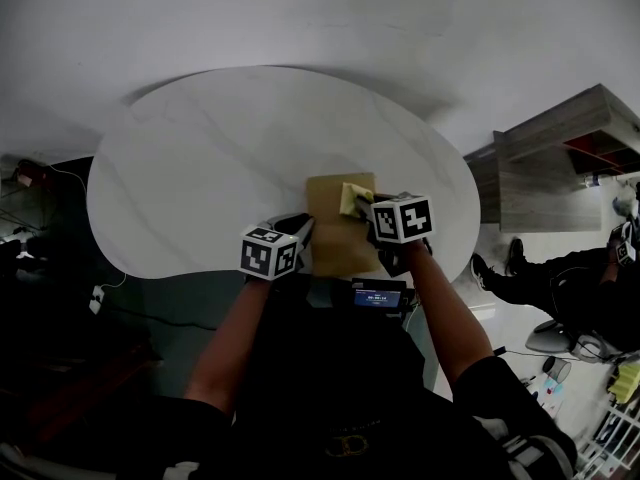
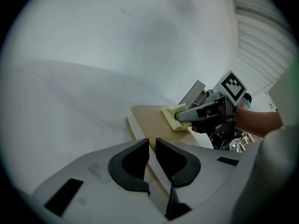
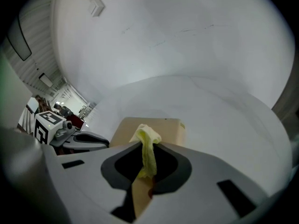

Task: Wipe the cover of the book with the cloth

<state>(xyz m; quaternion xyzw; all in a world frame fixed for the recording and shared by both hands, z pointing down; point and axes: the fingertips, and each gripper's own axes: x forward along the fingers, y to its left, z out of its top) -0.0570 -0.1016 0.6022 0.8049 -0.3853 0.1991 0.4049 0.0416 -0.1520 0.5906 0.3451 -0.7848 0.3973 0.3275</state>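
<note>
Now, cloth (image 3: 145,136) between right gripper's (image 3: 149,147) jaws.

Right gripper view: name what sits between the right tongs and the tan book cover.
A crumpled yellow cloth, pinched in the right tongs, lies against the flat tan book; nothing else. The right gripper view shows it.

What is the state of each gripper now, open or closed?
Left gripper: jaws almost closed, nothing visibly gripped, at the edge of the book.
Right gripper: closed on the yellow cloth.
</note>
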